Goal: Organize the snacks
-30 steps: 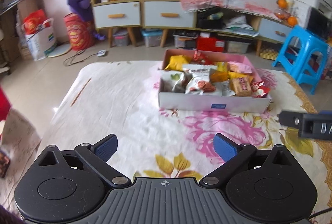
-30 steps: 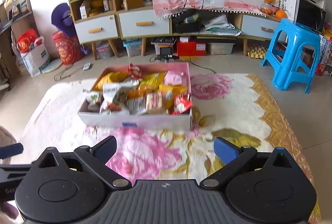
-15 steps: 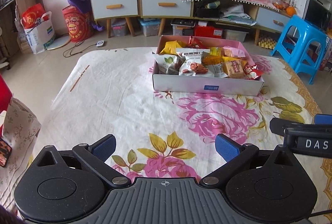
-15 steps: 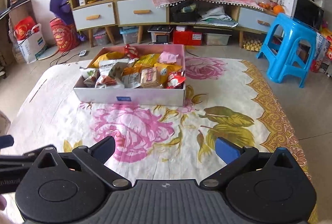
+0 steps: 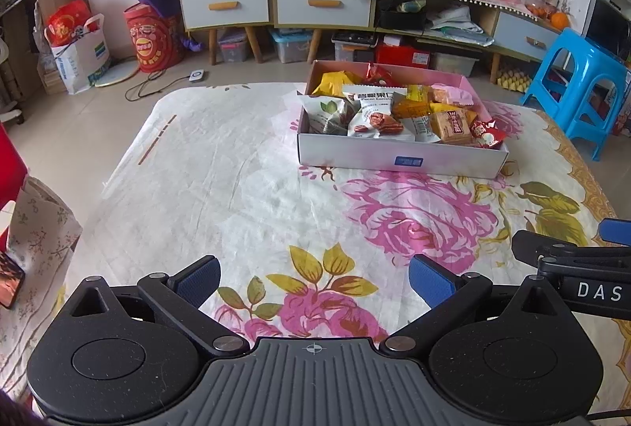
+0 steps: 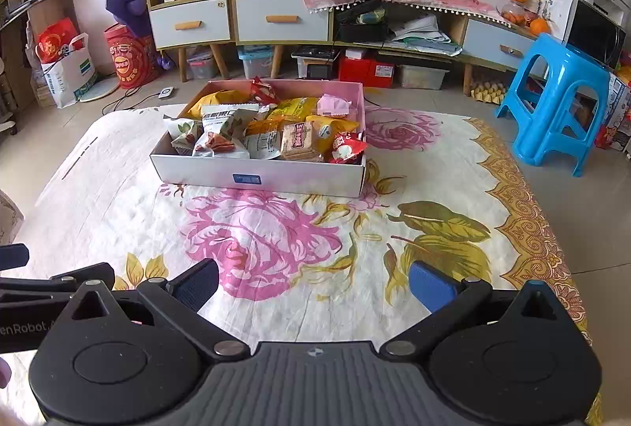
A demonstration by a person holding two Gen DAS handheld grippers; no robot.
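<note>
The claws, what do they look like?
Each claw, left and right, has a black speckled body with two round discs, a ribbed grey middle plate bearing a small crosshair mark, and blue fingertips. White letters "DAS" show on the right one's side.

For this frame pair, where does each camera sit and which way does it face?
Left wrist: rides on the left gripper, low over the flowered cloth, looking ahead at the snack box, which lies ahead to the right; its own open fingers show, and the right gripper pokes in at the right edge.
Right wrist: rides on the right gripper, facing the same box, ahead to the left; its open fingers show, the left gripper at the left edge.
Both share the box, cloth, cabinet and blue stool.
</note>
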